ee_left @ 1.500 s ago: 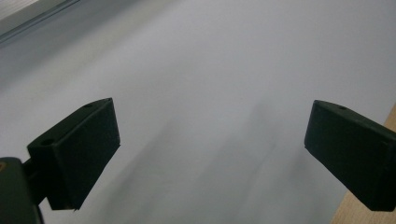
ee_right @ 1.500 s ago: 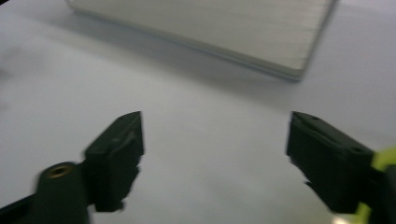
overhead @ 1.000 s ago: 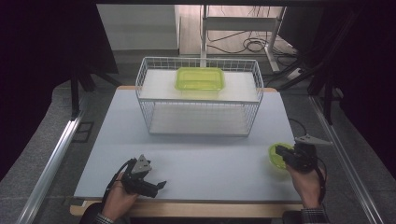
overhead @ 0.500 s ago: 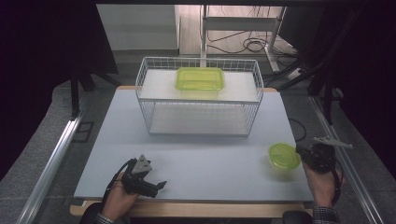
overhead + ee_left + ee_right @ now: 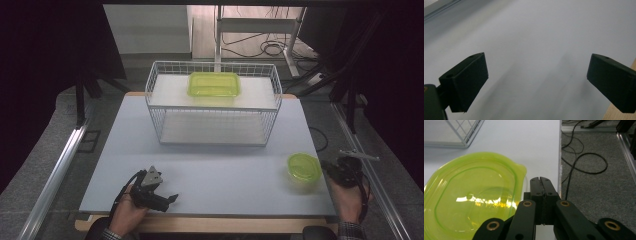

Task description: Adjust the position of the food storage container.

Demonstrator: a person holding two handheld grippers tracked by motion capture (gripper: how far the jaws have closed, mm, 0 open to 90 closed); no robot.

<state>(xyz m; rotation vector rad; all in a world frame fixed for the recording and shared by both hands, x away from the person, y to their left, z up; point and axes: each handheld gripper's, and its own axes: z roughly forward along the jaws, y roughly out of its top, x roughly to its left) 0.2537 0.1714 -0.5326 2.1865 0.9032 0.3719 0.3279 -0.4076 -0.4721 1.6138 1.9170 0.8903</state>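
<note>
Right gripper, jaws closed and empty, is sitting beside the round green container; next: reopen to grasp its rim.

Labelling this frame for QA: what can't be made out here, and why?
- Round green container: right gripper view cuts off its left and bottom, and the right gripper, jaws shut, covers its near edge; contact unclear.
- Rectangular green container on the wire basket: too small in the high view to tell any contents.
- Left gripper: jaws open, the white tabletop between them blurred, no detail.
</note>
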